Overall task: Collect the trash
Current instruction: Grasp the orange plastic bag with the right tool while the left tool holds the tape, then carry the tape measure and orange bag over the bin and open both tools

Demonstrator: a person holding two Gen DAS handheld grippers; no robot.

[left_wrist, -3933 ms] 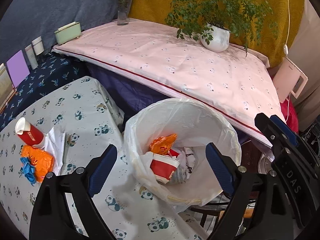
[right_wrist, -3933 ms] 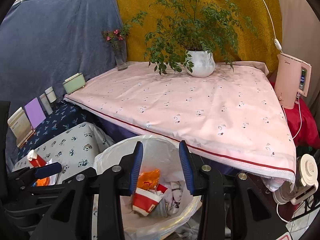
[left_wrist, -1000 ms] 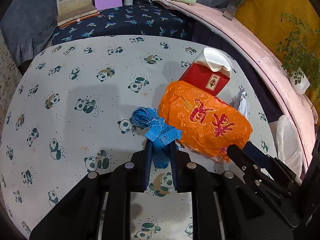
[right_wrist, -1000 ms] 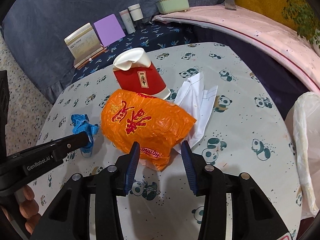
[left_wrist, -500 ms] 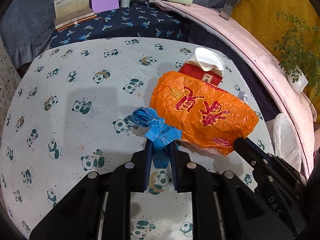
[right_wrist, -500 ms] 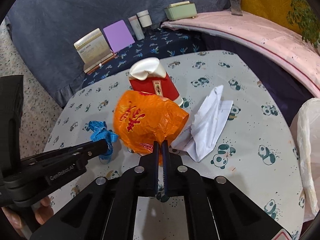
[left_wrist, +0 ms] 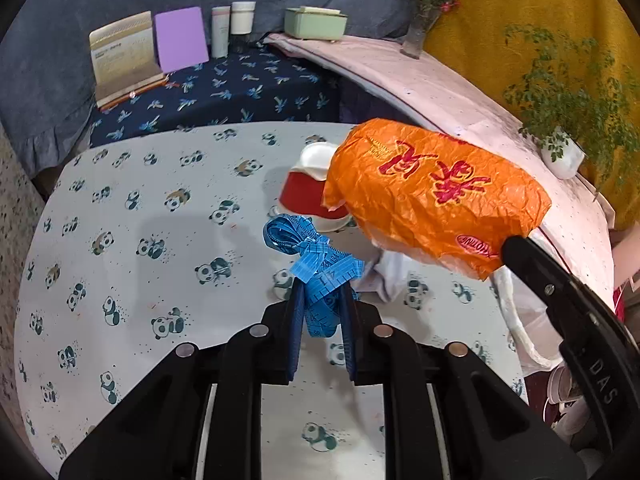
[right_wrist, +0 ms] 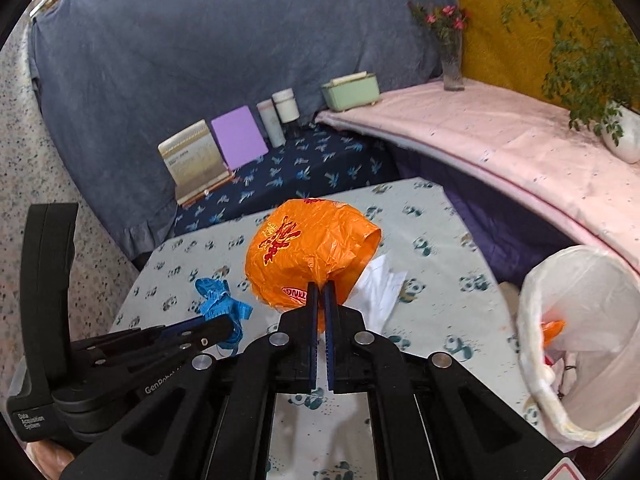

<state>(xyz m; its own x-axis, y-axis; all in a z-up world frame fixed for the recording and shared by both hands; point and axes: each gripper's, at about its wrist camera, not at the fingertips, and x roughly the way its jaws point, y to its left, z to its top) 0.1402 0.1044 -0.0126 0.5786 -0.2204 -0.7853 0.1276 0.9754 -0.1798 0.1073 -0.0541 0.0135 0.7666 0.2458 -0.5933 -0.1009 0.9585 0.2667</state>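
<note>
Two pictures show us the same moment. From our left wrist, we see our left tongs squeezed nearly closed on a bunched-up blue measuring tape, held up above the desk with the panda-print cloth. Beside the tape, a crinkly orange plastic bag with red letters hangs in the air, pinched at its corner by our right tongs. Behind the bag, a red paper cup with a squashed white rim lies on the desk, and some crumpled white paper lies under the bag.

From our right wrist, we see our right tongs shut tight on the orange bag's lower edge, with the bag puffed up above the desk. The white paper lies just behind it. Our left tongs hold the blue tape on the left. On the right stands a bin lined with a white plastic bag, with some trash inside.
</note>
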